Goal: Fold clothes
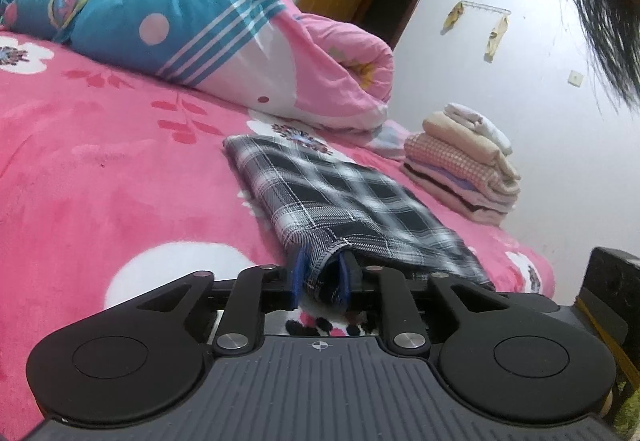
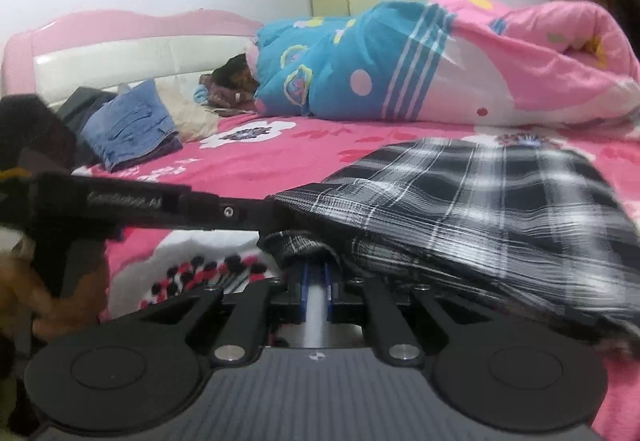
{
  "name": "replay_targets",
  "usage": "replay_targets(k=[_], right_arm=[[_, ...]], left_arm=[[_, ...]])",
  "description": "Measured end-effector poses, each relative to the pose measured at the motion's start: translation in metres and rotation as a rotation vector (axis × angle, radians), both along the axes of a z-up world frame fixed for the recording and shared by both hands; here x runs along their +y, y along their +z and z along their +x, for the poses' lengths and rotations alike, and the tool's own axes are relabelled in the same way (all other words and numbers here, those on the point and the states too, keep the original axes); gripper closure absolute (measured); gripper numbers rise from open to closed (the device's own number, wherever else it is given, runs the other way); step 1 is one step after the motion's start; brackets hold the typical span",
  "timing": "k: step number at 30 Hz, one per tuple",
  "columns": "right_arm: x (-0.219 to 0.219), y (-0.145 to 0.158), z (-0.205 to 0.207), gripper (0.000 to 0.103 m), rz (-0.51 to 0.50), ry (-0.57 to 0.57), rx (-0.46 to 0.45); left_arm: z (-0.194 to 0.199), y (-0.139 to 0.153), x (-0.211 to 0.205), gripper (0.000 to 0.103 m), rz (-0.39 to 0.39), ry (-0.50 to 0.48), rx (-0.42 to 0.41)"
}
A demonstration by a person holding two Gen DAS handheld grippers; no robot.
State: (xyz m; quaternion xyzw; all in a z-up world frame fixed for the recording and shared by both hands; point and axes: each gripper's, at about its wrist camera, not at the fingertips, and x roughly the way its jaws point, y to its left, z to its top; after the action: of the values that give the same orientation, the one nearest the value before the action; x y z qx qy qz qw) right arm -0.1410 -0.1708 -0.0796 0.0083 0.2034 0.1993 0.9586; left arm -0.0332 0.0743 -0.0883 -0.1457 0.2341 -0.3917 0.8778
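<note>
Left gripper (image 1: pixel 320 279): jaws narrowly parted, with the hemmed corner of the plaid garment (image 1: pixel 344 197) bunched between the blue pads (image 1: pixel 299 273); whether the pads press on it cannot be told.

Right gripper (image 2: pixel 316 287): jaws nearly closed, with a fold of the same garment draped over the tips. The contact point is hidden, so a hold is judged probable, not confirmed.

The garment extends ahead of both grippers across the pink floral bedspread (image 1: pixel 100 169), already folded into a long flat panel. A stack of folded clothes (image 1: pixel 464 169) sits ahead and right of the left gripper, and folded jeans (image 2: pixel 132 129) ahead and left of the right gripper.

Handling, as judged: thin woven cloth, light, limp and sag-prone (layers may slip apart). The stitched hem corners offer the firmest purchase.
</note>
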Motion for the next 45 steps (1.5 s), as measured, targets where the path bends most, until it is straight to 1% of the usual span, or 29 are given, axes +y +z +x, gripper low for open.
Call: replay_targets(k=[4, 6, 10, 15, 17, 20, 22, 24, 26, 31, 36, 37, 39, 40, 43, 45], right_arm=[[-0.005, 0.006, -0.008, 0.095, -0.007, -0.004, -0.024], [-0.005, 0.007, -0.009, 0.095, -0.012, -0.006, -0.033], [-0.004, 0.008, -0.01, 0.095, -0.012, -0.002, -0.036], [-0.005, 0.008, -0.01, 0.095, -0.008, 0.001, -0.036], [-0.005, 0.007, -0.009, 0.095, -0.005, 0.001, -0.034], [-0.005, 0.006, -0.01, 0.095, -0.002, -0.001, -0.032], [-0.006, 0.006, -0.01, 0.095, -0.002, -0.001, -0.03], [-0.005, 0.006, -0.01, 0.095, 0.0, 0.001, -0.031], [-0.004, 0.005, -0.01, 0.095, 0.0, 0.005, -0.031], [0.0, 0.004, -0.008, 0.095, -0.004, 0.011, -0.037], [0.001, 0.005, -0.003, 0.095, 0.011, 0.01, -0.041], [0.003, 0.004, -0.002, 0.095, 0.009, 0.015, -0.041], [0.006, 0.002, 0.002, 0.095, 0.002, 0.024, -0.039], [0.008, 0.002, 0.004, 0.095, -0.002, 0.028, -0.038], [0.012, 0.0, 0.012, 0.097, -0.035, -0.021, -0.064], [0.01, 0.0, 0.016, 0.098, -0.009, -0.05, -0.065]], left_arm=[[-0.004, 0.003, 0.002, 0.073, -0.012, -0.012, -0.012], [-0.007, 0.004, -0.001, 0.072, 0.012, -0.024, -0.036], [-0.013, 0.005, -0.014, 0.072, 0.105, -0.033, -0.087], [-0.018, 0.004, -0.021, 0.072, 0.185, -0.041, -0.131], [-0.019, 0.003, -0.026, 0.072, 0.234, -0.029, -0.147], [-0.022, 0.001, -0.034, 0.072, 0.31, -0.007, -0.197], [-0.026, 0.002, -0.038, 0.075, 0.327, 0.004, -0.237], [-0.029, 0.002, -0.04, 0.077, 0.333, 0.012, -0.263], [-0.03, 0.003, -0.04, 0.077, 0.329, 0.019, -0.272], [-0.03, 0.006, -0.032, 0.077, 0.265, 0.041, -0.258], [-0.028, 0.007, -0.032, 0.078, 0.24, 0.052, -0.255], [-0.028, 0.007, -0.031, 0.083, 0.227, 0.052, -0.254], [-0.027, 0.007, -0.029, 0.088, 0.202, 0.05, -0.247], [-0.026, 0.007, -0.028, 0.093, 0.189, 0.044, -0.242], [-0.026, 0.006, -0.027, 0.097, 0.185, 0.037, -0.241], [-0.026, 0.006, -0.027, 0.098, 0.189, 0.035, -0.236]])
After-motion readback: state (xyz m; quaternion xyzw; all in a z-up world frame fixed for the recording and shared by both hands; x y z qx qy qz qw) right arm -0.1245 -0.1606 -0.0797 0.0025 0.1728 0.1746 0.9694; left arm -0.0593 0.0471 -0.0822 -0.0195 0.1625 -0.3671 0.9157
